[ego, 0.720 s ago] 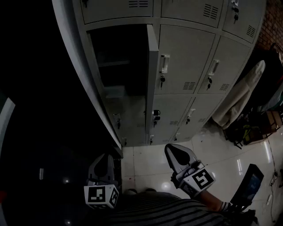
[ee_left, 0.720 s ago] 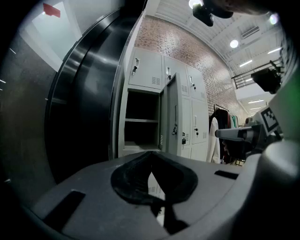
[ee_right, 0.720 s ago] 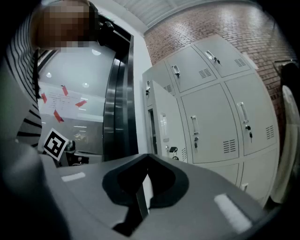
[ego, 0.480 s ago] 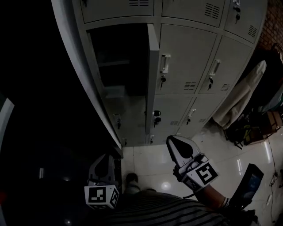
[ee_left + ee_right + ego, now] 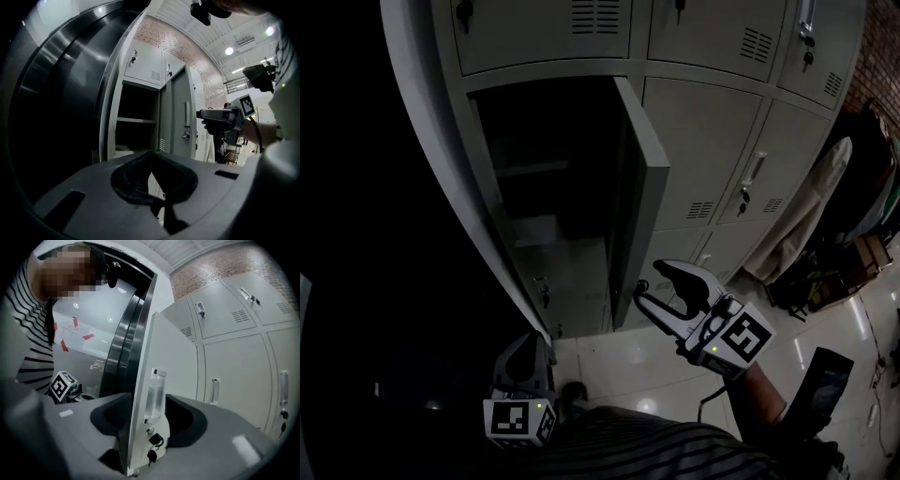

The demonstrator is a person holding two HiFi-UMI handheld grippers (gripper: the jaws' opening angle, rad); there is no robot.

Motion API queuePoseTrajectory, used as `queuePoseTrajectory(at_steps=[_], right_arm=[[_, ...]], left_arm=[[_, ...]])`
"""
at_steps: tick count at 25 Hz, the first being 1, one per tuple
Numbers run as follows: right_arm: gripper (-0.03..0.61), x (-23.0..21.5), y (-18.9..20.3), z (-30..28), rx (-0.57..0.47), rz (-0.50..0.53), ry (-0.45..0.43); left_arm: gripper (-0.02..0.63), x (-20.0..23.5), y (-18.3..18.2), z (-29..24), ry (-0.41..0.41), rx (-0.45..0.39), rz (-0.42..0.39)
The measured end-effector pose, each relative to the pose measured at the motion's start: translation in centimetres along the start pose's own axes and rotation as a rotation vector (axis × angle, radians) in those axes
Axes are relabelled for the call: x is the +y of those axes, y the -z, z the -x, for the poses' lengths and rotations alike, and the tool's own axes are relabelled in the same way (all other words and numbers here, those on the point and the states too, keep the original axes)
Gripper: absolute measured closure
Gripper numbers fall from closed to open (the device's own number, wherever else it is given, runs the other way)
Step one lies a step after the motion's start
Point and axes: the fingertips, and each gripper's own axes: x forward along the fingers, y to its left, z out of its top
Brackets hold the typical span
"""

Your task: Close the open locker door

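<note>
Grey metal lockers [image 5: 712, 141] are filling the upper part of the head view, standing on a glossy tiled floor [image 5: 619, 366], with a brick wall [image 5: 877, 47] showing at the far right. The open locker door [image 5: 642, 202] is hanging off the leftmost column, swung out roughly at a right angle to the bank, and is exposing a dark compartment with a shelf [image 5: 534, 169] inside.

The right gripper [image 5: 649, 281] is reaching up to the door's lower free edge with its jaws spread wide. In the right gripper view, the door [image 5: 164, 357] is standing edge-on between those jaws [image 5: 147, 423], with one jaw on the inner side and one on the outer face. The jaws are straddling the door rather than clamping it. A clear handle [image 5: 154, 394] is sitting on the outer face just above the gap, and a small bunch of keys [image 5: 152, 448] is dangling from the lock below it.

The left gripper [image 5: 525, 352] is hanging low beside the cabinet's left corner, well apart from the door. In its own view its jaws [image 5: 152, 176] are pressing together with nothing between them.

A pale cover [image 5: 802, 216] is leaning against the lockers on the right, and the person's striped shirt [image 5: 628, 450] is filling the bottom edge.
</note>
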Motion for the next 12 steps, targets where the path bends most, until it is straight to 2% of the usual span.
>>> queuePoseTrajectory(at_steps=[5, 12], right_arm=[[0.358, -0.3, 0.1, -1.8, -0.005, -0.032, -0.075], [0.440, 1.6, 0.2, -4.3, 0.004, -0.035, -0.177]], left_arm=[[0.609, 0.4, -0.7, -2.9, 0.043, 0.025, 0.005], [0.609, 2.3, -0.7, -4.3, 0.024, 0.042, 0.006]])
